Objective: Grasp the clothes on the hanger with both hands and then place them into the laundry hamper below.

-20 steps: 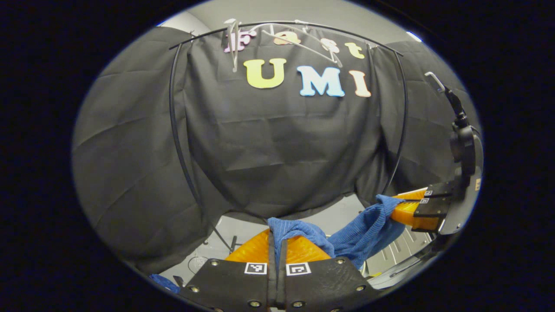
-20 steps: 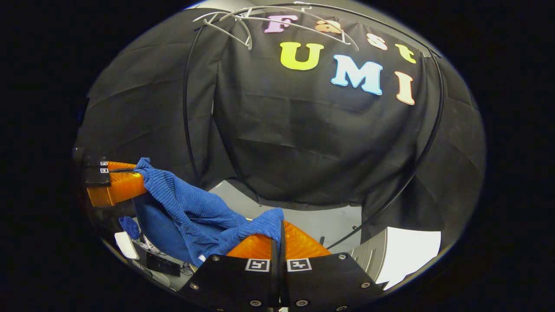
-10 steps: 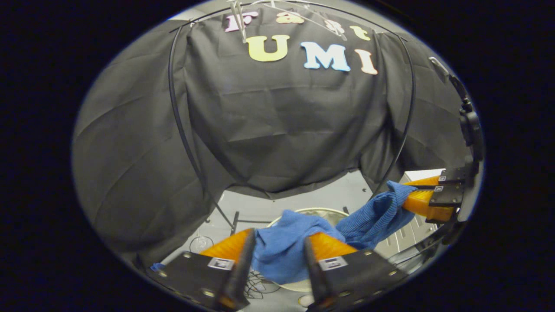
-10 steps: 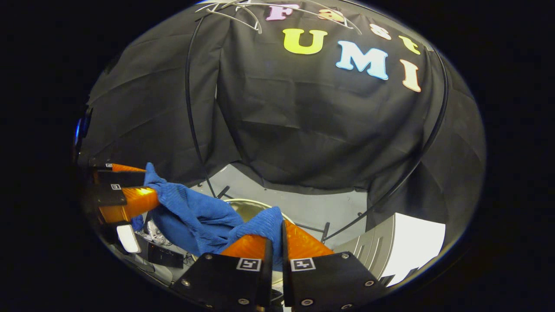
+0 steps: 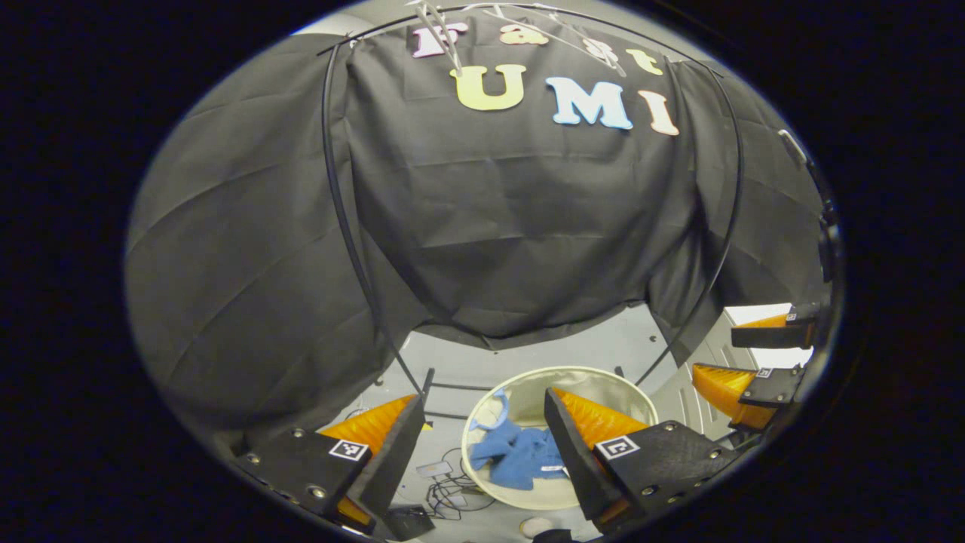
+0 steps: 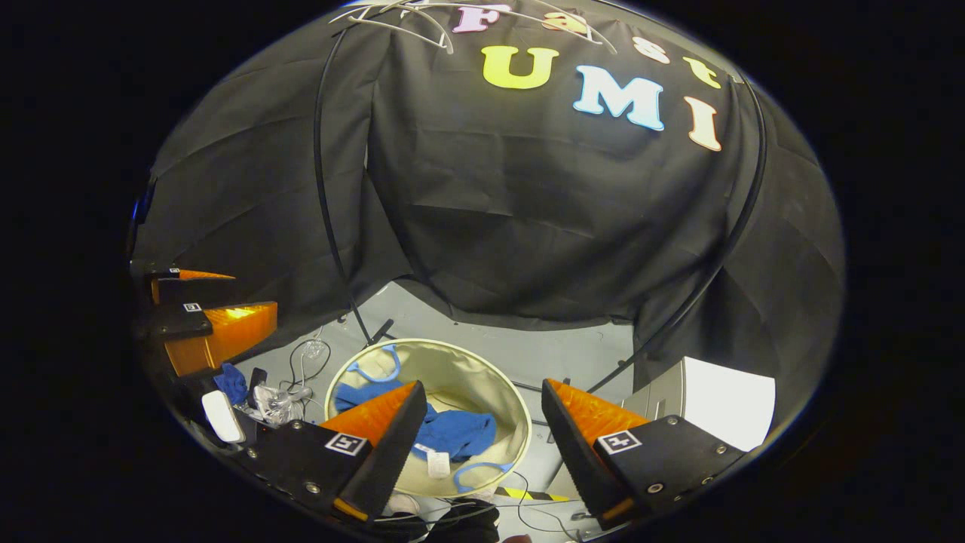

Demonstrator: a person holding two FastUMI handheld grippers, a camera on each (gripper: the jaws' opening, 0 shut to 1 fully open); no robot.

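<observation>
At six o'clock in the left gripper view, the left gripper stands with its orange fingers spread wide and nothing between them; the right gripper, at six o'clock in its own view, is just as wide apart and equally empty. Directly beyond both sets of fingers, low on the grey floor, sits the round cream laundry hamper, and the blue garment lies crumpled on its bottom, its label and a light-blue loop showing in the right gripper view. Out at three o'clock in the left gripper view the other tool's fingers hang parted too, well apart from the cloth. Up at twelve o'clock the white hangers dangle bare from the black rack rail against the dark cloth wall. By the look of it the drop is made and the task is essentially finished; what remains, I judge, is a clean withdrawal. Doing that well means lifting both tools straight up with fingers kept apart, so no fold snags and drags back over the rim, and steering clear of the cables lying at nine o'clock beside the hamper.
</observation>
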